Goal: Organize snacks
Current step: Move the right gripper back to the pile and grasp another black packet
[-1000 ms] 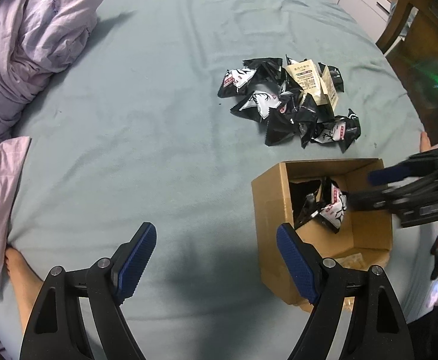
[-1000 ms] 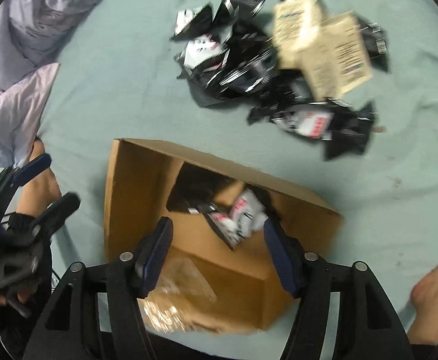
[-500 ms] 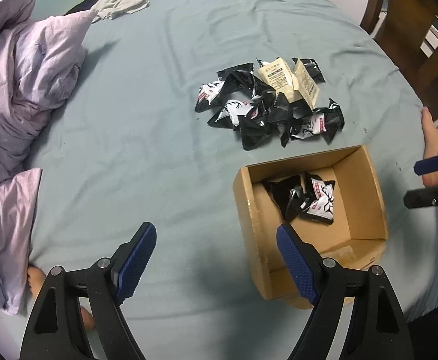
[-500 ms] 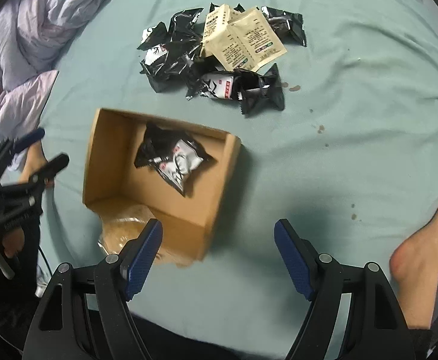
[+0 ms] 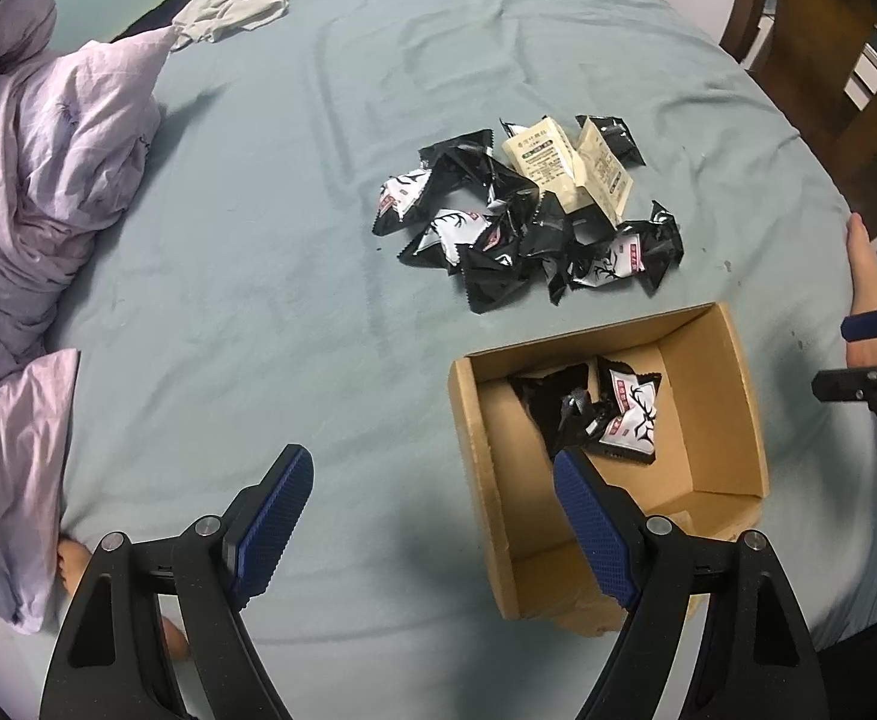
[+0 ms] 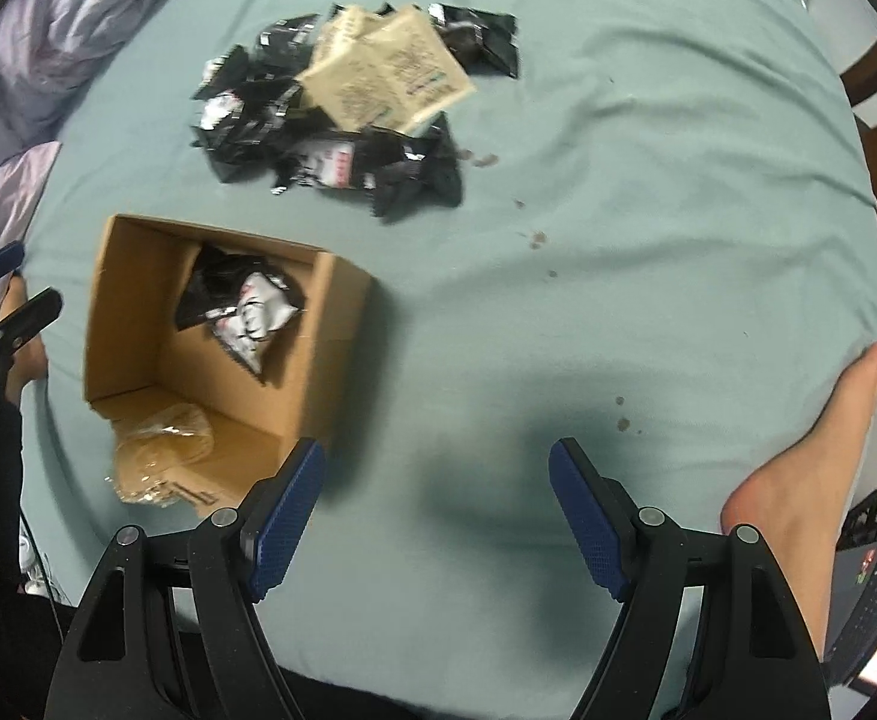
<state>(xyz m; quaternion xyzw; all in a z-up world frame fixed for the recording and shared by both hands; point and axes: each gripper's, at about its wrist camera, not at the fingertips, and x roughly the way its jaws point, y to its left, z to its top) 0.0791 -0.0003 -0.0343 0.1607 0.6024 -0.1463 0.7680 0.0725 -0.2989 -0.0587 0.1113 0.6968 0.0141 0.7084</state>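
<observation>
Snack packets (image 5: 528, 222): black-and-white and beige sachets lying heaped mid-bed on teal sheet (image 5: 258, 300). Cardboard box (image 5: 732, 396) sitting just beside heap, toward near edge, holding few black-and-white packets (image 5: 624, 414). Left gripper (image 5: 432, 516) hovering over box's near-left corner, jaws standing wide, nothing between. Right gripper (image 6: 435, 519) hanging over bare sheet beside box, jaws having just widened, gripping nothing. Lilac duvet (image 5: 36, 180) bunching at left edge.

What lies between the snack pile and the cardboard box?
Nothing: only a bare strip of green sheet separates the snack pile from the box. Both wrist views show that gap.
</observation>
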